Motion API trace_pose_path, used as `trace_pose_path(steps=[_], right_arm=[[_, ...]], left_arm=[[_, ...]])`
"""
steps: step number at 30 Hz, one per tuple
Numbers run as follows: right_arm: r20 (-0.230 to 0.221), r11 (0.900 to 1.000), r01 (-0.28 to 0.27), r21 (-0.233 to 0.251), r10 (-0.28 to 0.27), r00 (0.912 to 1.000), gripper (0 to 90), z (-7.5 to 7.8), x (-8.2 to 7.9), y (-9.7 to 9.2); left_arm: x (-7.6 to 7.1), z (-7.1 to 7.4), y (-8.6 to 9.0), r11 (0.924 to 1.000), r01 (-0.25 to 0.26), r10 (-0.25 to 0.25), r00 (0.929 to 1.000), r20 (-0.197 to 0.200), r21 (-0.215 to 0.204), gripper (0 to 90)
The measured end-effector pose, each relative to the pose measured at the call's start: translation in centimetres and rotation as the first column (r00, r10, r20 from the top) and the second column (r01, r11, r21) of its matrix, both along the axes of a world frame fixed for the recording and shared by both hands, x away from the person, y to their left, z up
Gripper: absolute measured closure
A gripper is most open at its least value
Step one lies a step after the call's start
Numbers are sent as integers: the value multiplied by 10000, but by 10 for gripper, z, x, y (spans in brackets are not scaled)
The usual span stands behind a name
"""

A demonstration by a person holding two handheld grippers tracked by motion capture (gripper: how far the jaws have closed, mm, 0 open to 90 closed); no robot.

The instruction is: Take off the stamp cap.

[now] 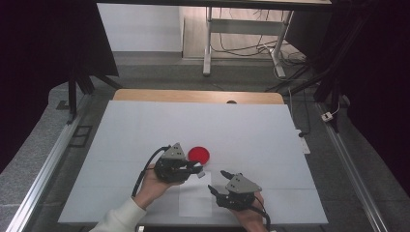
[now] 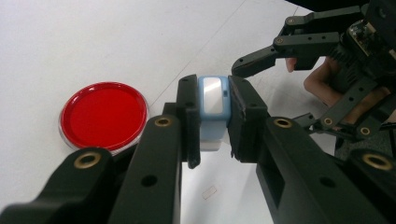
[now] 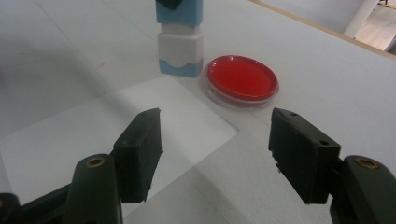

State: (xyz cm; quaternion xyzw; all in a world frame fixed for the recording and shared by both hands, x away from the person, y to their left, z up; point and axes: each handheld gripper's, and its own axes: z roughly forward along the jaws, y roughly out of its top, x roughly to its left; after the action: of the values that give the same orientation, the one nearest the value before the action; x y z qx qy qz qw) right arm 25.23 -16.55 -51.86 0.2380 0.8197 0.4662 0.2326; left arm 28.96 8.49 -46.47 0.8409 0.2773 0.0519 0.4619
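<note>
Jaws of the left gripper [image 2: 214, 119] squeezed a small blue and white stamp [image 2: 213, 112], standing on the table [image 1: 135, 130] at 4 o'clock from the red dish [image 1: 198, 154]. At 5 o'clock, the right gripper [image 3: 215, 149] had its jaws wide apart, holding nothing.

The white tabletop [image 1: 145, 125] is evenly and brightly lit from above, while the room at the left and right edges of the high view is lost in darkness. Only soft, faint shadows are cast. In the left gripper view, glare is seen on the red dish [image 2: 103, 115], and the near jaws are blurred. The right gripper view is slightly hazy, with grainy detail.
</note>
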Motion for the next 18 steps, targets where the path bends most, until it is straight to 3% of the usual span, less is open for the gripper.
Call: trace_pose_path(steps=[18], right_arm=[[19, 9995, -151, -269, 151, 9999, 351, -4, -1, 16]], left_arm=[[1, -2, -4, 9999, 32, -33, 9999, -119, -123, 750]])
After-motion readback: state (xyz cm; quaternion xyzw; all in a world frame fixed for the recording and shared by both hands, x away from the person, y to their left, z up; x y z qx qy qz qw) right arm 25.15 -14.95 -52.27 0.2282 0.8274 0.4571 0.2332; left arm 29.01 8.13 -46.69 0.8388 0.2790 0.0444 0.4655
